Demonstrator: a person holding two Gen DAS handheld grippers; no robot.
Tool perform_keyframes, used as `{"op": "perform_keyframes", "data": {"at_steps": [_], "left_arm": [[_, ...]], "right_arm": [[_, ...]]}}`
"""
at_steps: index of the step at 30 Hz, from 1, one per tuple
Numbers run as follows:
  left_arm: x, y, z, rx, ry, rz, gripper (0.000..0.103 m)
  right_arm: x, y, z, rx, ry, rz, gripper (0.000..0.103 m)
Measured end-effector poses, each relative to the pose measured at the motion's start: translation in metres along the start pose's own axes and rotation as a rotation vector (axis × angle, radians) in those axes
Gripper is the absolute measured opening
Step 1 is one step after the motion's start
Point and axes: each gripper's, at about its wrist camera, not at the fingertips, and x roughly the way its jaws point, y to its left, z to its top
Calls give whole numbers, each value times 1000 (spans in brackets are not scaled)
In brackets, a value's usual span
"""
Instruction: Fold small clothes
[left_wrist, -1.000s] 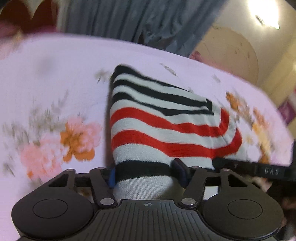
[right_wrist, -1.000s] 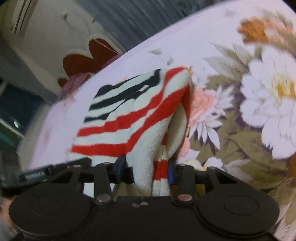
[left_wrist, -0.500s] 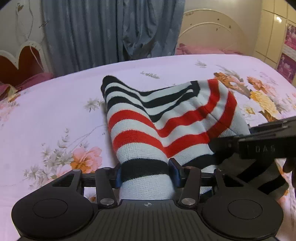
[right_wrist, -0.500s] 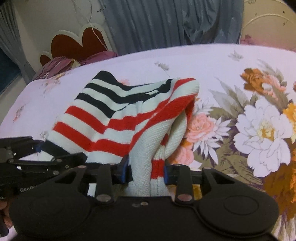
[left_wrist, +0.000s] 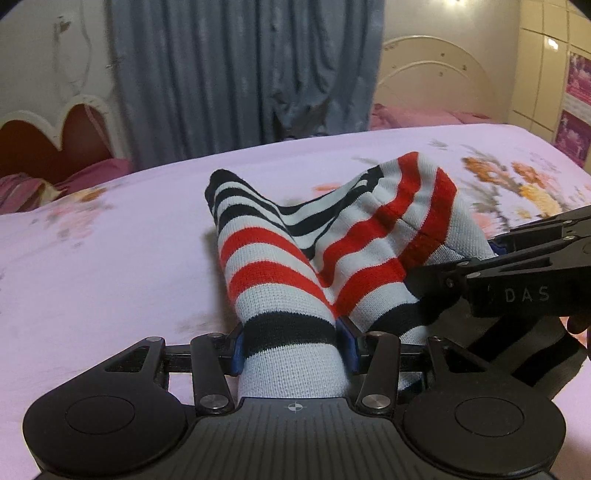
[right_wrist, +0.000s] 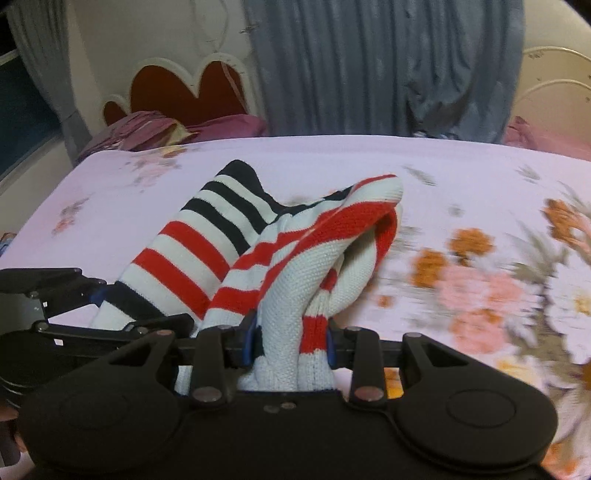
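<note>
- Progress looks like mid-fold: your striped knit garment is held by both grippers and hangs off the floral bedsheet at your end, while its far black-striped corner seems to rest on or close to the sheet.
- Your left gripper has its 2 blue-padded fingers pressed against the black band near one edge of the garment, so it is clamped on cloth.
- Your right gripper is likewise closed on a bunched white and red part of the garment; several layers sit between its fingers.
- Seen from the left wrist, your right gripper reaches in from the side, just beside the left one, so the 2 held parts are close together.
- Between them the cloth forms 2 humps with a valley in the middle; it is neither flat nor neatly doubled.
- Done so far, as I judge it: both edges are picked up and drawn toward each other.
- Left to do: lay the cloth down so the layers stack squarely, let go, and smooth it. Whether more folds are needed I cannot tell.
- No other clothes show on the sheet in either view.
</note>
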Motion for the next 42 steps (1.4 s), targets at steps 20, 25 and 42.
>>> {"op": "perform_keyframes", "data": {"at_steps": [20, 25, 42], "left_arm": [[23, 127, -66, -139, 3, -11, 74], [-21, 135, -69, -130, -89, 61, 75], [-20, 87, -91, 77, -65, 19, 44]], "right_arm": [[87, 51, -21, 262, 113, 73, 33], [64, 67, -18, 207, 84, -21, 48], [36, 109, -61, -175, 65, -92, 17]]}}
